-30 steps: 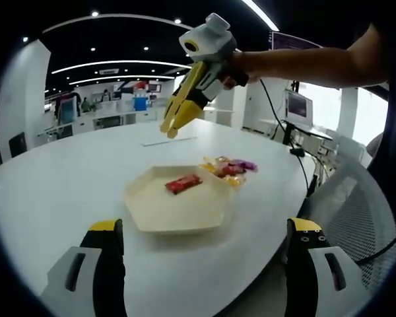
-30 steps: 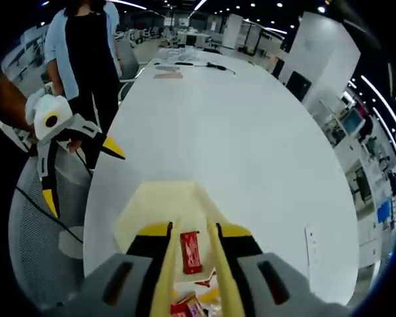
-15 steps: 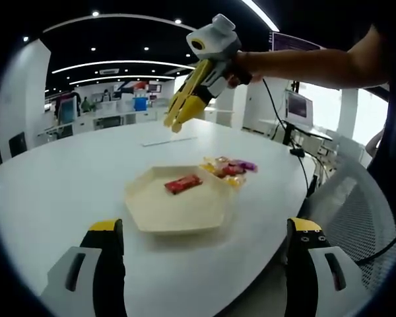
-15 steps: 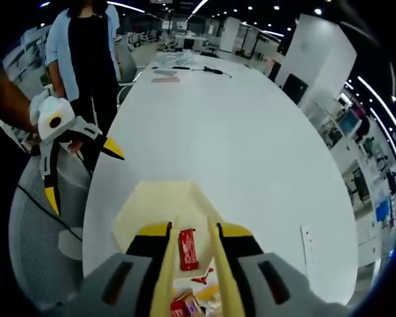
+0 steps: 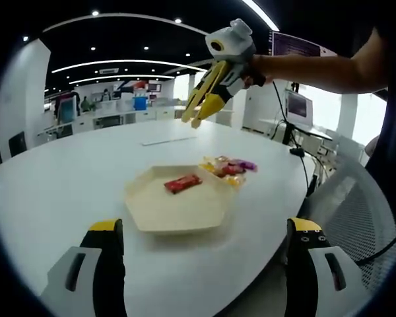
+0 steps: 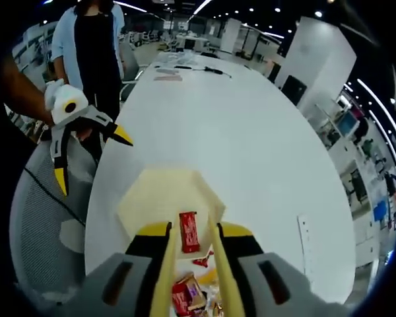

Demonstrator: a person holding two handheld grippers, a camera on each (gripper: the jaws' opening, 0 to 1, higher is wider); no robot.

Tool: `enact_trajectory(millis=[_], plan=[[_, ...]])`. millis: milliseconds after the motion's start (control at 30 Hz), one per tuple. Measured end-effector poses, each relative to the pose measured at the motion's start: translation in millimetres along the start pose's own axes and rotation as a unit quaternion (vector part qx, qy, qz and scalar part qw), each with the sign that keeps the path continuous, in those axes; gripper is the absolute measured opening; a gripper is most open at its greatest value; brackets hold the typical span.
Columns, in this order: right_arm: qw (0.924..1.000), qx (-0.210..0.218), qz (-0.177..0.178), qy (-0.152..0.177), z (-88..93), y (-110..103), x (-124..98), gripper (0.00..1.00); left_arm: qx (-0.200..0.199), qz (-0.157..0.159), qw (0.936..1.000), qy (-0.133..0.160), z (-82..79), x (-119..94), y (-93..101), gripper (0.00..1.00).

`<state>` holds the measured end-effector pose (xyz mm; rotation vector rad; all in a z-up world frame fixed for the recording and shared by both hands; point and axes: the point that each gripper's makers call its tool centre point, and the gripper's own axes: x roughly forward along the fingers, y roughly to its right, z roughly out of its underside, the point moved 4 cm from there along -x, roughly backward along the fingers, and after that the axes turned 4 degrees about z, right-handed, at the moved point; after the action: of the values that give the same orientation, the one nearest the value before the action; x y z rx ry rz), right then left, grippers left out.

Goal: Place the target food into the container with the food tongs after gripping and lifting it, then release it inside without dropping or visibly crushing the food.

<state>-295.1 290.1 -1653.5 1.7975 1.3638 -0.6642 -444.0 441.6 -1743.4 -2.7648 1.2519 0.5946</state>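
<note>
White oval table [image 5: 59, 178] carries a cream hexagonal tray [image 5: 178, 205] w/ red snack packet [image 5: 182, 183] inside; candy pile [image 5: 228, 168] just beside. Left gripper [image 6: 86, 148] hangs spread wide; right gripper [image 5: 204, 105], raised above, nearly together, empty.

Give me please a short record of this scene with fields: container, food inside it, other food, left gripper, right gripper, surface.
container: cream hexagonal tray on the table, near its edge
food inside it: one red wrapped snack, lying flat toward the side of the tray nearer the pile
other food: pile of wrapped snacks on the table beside the tray
left gripper: open, off the table edge, holding nothing
right gripper: raised in the air above the table, holding nothing; open or shut is hard to tell
surface: white table
</note>
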Motion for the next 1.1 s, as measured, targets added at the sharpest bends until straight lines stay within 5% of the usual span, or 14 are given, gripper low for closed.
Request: enact_trajectory(millis=[1100], plan=[[0.993,0.099,0.049,-0.042,123.8,0,-71,0.27,0.011,-0.002,0.9999,-0.001,-0.2,1,-0.8,1.0]])
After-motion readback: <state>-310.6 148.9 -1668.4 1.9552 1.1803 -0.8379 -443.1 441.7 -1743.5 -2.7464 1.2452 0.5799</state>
